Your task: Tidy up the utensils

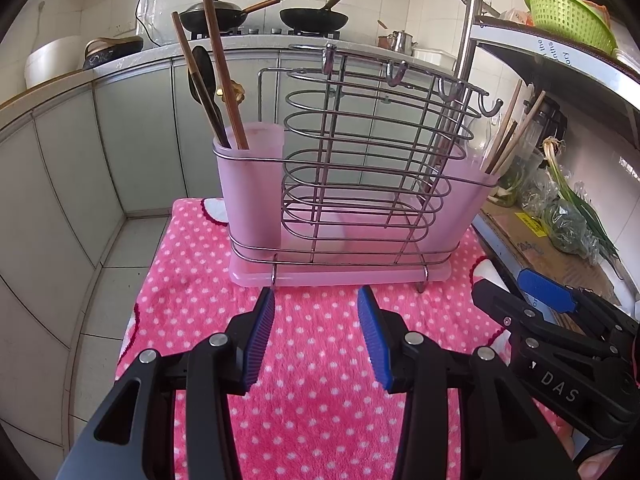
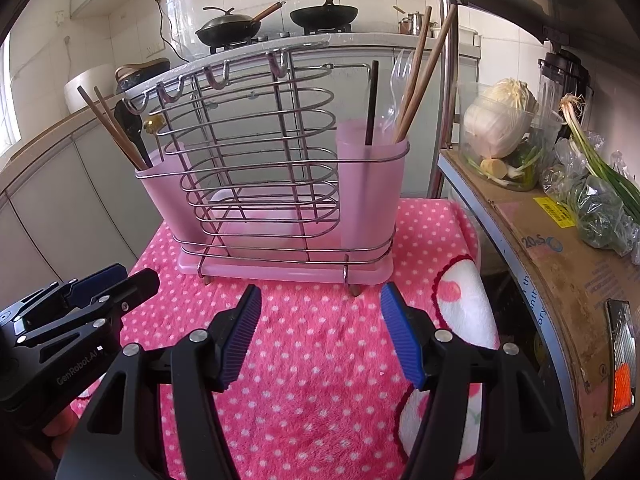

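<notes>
On the pink dotted towel we are facing the wire utensil rack. Our left gripper, gaping empty, is nearer the left cup's upright chopsticks; our right gripper is hanging open below the right cup.

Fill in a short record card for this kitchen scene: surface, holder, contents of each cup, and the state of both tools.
surface: pink dotted cloth
holder: wire utensil rack on a pink tray, upright
left cup: brown chopsticks, black spoon, gold-tipped utensil
right cup: chopsticks, clear plastic spoon, one black stick
middle basket: nothing visible in it
left tool: open, holding nothing, short of the rack
right tool: open, holding nothing, short of the rack
</notes>
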Motion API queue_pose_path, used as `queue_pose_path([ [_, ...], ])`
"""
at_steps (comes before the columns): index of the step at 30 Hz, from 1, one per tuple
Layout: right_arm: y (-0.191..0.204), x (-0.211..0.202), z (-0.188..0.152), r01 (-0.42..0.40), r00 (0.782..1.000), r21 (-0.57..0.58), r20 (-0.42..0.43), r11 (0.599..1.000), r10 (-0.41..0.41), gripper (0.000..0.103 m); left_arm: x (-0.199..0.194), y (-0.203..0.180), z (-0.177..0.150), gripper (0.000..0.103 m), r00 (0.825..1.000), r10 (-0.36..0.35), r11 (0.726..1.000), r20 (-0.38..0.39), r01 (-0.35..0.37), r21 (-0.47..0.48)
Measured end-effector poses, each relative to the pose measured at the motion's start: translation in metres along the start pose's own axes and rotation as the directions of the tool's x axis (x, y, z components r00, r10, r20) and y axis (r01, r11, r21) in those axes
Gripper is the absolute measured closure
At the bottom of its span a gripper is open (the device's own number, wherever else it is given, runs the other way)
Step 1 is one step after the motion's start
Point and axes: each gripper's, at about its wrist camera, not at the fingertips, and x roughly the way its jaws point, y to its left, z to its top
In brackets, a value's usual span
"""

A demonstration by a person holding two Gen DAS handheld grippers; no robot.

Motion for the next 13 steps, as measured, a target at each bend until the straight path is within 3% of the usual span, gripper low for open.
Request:
queue_pose_path([
  [13, -0.004, 0.008, -0.004, 0.009, 1.0, 0.003, -0.021, 1.0, -0.009, 0.04, 0.011, 0.011, -0.001, 0.061, 0.999, -0.001, 1.0, -0.032, 0.0, -0.028],
])
